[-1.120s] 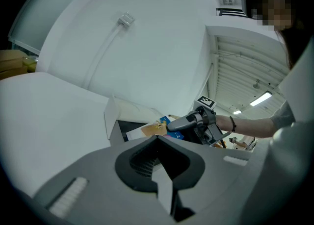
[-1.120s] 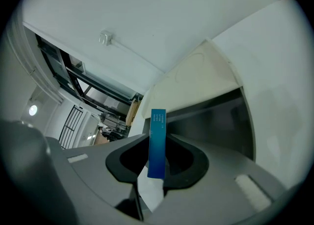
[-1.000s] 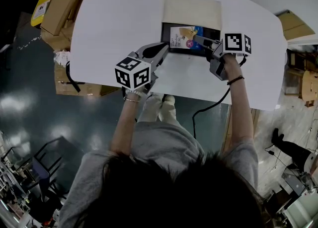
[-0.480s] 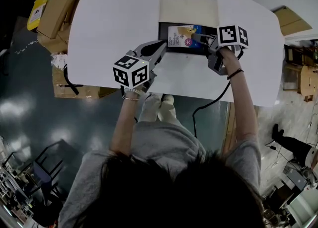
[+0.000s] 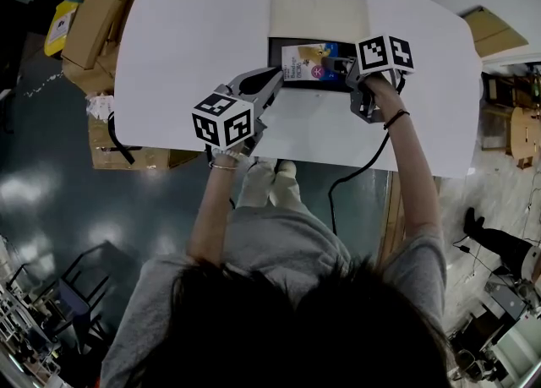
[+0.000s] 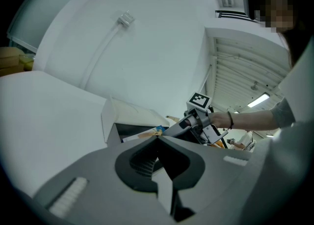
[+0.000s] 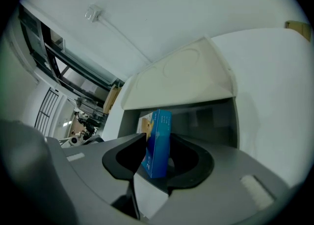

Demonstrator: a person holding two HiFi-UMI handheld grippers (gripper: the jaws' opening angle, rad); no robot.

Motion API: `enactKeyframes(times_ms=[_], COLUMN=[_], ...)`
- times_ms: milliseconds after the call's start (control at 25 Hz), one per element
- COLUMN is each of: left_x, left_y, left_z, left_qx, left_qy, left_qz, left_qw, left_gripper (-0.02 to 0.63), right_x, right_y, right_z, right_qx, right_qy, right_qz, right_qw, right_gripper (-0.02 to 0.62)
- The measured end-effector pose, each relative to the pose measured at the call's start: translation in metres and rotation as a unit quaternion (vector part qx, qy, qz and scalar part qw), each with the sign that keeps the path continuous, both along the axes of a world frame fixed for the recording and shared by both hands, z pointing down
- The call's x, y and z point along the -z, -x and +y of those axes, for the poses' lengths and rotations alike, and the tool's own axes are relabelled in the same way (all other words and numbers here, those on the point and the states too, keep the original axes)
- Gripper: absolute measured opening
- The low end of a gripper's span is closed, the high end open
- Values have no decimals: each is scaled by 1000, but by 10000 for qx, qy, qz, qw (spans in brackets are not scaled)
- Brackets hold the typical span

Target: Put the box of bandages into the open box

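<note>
Right tongs [image 5: 336,63] have just been spreading. The bandage box [image 7: 158,136] is still between them but, as far as I can judge, is no longer pinched. From the head view it now looks flatter and deeper inside the open box [image 5: 319,13] than a second ago (it was more tilted then). Left tongs [image 5: 272,80] are pressed together and empty over the desk [image 5: 186,40], near the open box's front left corner.

Reading: release is under way. What remains is backing the right tongs out without dragging the bandage box.
</note>
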State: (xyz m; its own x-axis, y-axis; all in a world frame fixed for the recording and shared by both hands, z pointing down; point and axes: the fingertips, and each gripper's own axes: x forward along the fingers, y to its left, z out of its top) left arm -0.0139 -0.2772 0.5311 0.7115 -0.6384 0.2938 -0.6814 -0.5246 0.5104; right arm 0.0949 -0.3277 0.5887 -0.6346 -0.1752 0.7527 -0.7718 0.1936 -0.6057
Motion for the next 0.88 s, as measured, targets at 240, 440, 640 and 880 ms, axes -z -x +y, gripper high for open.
enactKeyframes(times_ms=[240,440,640,880], left_x=[-2,0,-3,-2], left_y=[-2,-2,0,1], left_z=[0,1,-1,-3], left_qx=[-3,-13,5,31], left_qy=[7,22,32,35], left_qz=[8,12,6,11], left_qw=[10000,10000,10000,10000], left_gripper=[-8,-8,-8,-8], right_x=[-8,-9,-15,-20], right_y=[1,-3,-2,-3], right_z=[-1,-2,-4,-7], right_qx=[152,162,196,206], right_qy=[-21,-35,-22,-77], right_qz=[268,459,639,902], right_qw=[9995,9988,9978,9957], right_gripper=[184,200,212,238])
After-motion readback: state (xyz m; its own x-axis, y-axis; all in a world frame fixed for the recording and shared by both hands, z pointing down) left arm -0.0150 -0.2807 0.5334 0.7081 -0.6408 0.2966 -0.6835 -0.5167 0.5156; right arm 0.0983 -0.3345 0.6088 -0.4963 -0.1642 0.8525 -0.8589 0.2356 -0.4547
